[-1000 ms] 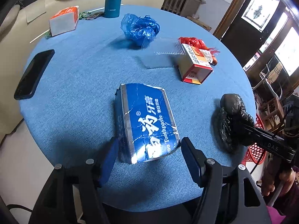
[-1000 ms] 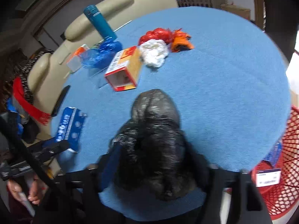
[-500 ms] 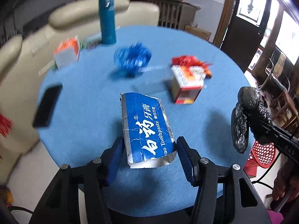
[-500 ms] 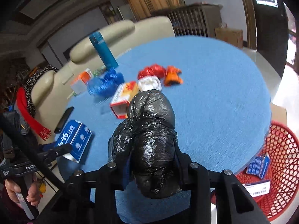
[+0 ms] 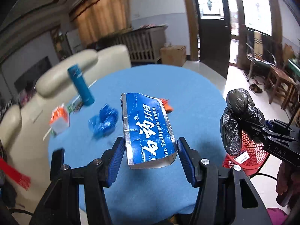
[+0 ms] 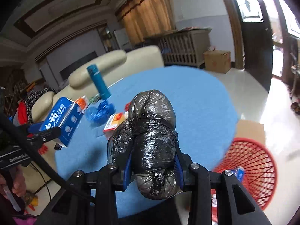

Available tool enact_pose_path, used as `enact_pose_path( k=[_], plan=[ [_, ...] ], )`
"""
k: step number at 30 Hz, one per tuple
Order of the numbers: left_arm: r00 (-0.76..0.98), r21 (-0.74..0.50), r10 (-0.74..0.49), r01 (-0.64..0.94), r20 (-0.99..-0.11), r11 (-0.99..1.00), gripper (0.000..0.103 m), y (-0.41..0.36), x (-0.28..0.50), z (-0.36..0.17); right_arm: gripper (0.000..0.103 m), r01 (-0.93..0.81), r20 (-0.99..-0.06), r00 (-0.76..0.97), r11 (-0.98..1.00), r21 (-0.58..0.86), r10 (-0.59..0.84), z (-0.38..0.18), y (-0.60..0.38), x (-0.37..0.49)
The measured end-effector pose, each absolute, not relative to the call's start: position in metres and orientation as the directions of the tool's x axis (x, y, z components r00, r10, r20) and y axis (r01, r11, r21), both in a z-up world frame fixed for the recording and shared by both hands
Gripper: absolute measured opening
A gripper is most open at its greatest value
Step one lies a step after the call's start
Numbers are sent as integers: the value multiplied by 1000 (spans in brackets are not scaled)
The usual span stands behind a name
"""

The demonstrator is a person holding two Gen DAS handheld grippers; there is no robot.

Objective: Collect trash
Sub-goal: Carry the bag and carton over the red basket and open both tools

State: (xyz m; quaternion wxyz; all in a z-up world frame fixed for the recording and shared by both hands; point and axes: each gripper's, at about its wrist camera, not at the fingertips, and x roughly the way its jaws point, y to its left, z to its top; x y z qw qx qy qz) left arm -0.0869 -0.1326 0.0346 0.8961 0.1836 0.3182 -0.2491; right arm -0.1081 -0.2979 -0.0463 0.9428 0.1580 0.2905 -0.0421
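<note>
Now toothpaste box (image 5: pixel 148 131) clamped in left gripper (image 5: pixel 150 157), long axis pointing away from camera, raised above blue table (image 5: pixel 196 97); a second ago it lay flat on table. Right gripper (image 6: pixel 152 166) squeezed shut on black bag (image 6: pixel 151 140), also lifted since then, bag upright, beside red basket (image 6: pixel 258 168).

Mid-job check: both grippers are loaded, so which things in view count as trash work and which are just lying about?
Job:
- blue toothpaste box, in the left gripper
- crumpled black plastic bag, in the right gripper
- red mesh basket
- crumpled blue plastic bag
- red-and-white carton

Lying about:
- teal bottle
- cream sofa
- cardboard box
</note>
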Motion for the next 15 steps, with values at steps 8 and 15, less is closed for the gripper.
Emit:
enact_pose_path(
  k=[8, 15],
  plan=[
    [663, 237, -379, 646, -645, 725, 59, -184, -109, 42, 40, 249, -534, 844, 919, 306, -51, -40, -338, -145],
    [632, 269, -402, 701, -662, 660, 59, -225, -122, 38, 40, 312, -529, 844, 884, 348, -90, -48, -371, -174]
  ],
)
